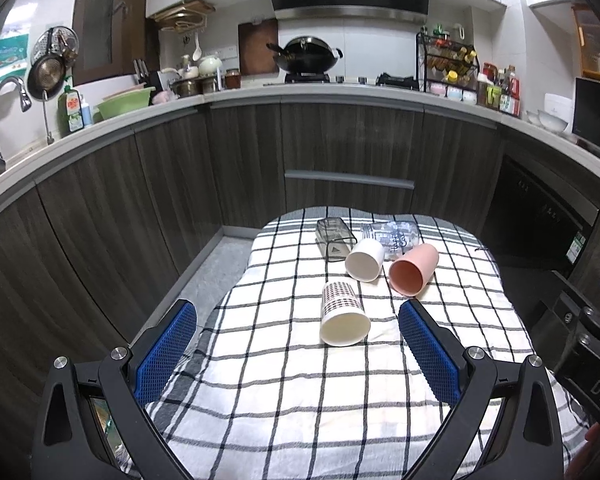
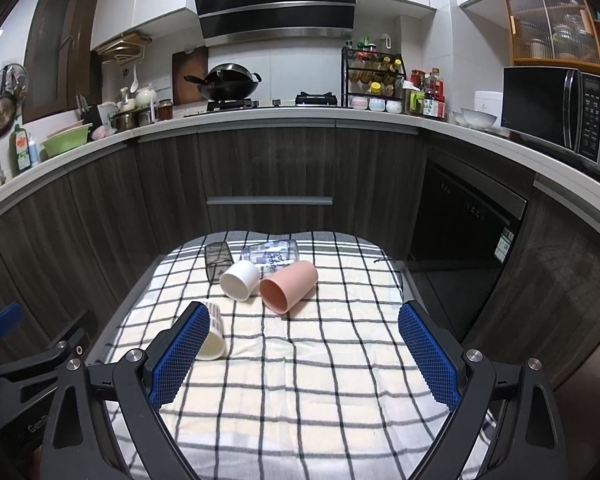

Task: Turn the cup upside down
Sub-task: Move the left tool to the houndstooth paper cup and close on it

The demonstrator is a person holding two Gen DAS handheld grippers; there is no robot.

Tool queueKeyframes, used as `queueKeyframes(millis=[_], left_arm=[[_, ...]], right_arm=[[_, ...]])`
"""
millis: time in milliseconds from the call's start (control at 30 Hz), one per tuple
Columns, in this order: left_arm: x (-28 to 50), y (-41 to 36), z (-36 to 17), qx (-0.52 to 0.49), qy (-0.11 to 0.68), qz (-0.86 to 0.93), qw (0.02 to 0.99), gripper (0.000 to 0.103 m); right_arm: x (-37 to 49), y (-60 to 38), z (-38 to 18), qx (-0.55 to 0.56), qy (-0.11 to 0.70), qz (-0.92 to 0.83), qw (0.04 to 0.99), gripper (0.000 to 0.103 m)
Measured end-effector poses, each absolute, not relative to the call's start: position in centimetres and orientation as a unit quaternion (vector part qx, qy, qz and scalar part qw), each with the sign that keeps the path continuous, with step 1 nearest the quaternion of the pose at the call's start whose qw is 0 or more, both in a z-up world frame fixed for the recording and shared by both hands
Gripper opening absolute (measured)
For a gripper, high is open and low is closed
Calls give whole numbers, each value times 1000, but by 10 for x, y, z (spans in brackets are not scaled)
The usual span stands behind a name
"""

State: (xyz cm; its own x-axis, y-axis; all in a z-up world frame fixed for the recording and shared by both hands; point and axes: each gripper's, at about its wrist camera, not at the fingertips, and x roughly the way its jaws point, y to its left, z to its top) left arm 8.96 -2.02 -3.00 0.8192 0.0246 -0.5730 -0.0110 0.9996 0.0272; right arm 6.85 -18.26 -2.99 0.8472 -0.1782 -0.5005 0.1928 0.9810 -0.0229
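Several cups lie on their sides on a checked cloth (image 1: 300, 400). Nearest is a patterned paper cup (image 1: 343, 314), mouth toward me; in the right wrist view (image 2: 214, 334) my left finger partly hides it. Behind lie a white cup (image 1: 365, 260) (image 2: 240, 280), a pink cup (image 1: 412, 269) (image 2: 288, 286), a dark clear cup (image 1: 334, 238) (image 2: 218, 259) and a clear printed glass (image 1: 392, 236) (image 2: 272, 254). My left gripper (image 1: 298, 324) is open and empty, just short of the paper cup. My right gripper (image 2: 304, 326) is open and empty, short of the pink cup.
The cloth (image 2: 300, 380) covers a small table with drops at its left, right and far edges. Dark wood cabinets (image 1: 340, 148) and a kitchen counter (image 2: 280, 114) curve around behind. A dishwasher (image 2: 464, 240) stands to the right. The other gripper's body (image 1: 592, 340) shows at the right edge.
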Motion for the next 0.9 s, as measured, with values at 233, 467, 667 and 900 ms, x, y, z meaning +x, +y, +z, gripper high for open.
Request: queueKeyframes(millis=[233,467,667,900], left_arm=[[142,-42,-53,16,333,10,943,103],[196,-59,-89,21,369,2,929,103],[234,-67,-128,26,409,2,912,103],[267,-73,-172,44,459,-2,887,103]], right_arm=[[111,-203,-45,21,294,-103,950,95],[158,-222,-68,25,326,-113,938,96],[186,-230,-91,37,355,-116,927,96],[213,-232,-118,47,389,-112,913,96]])
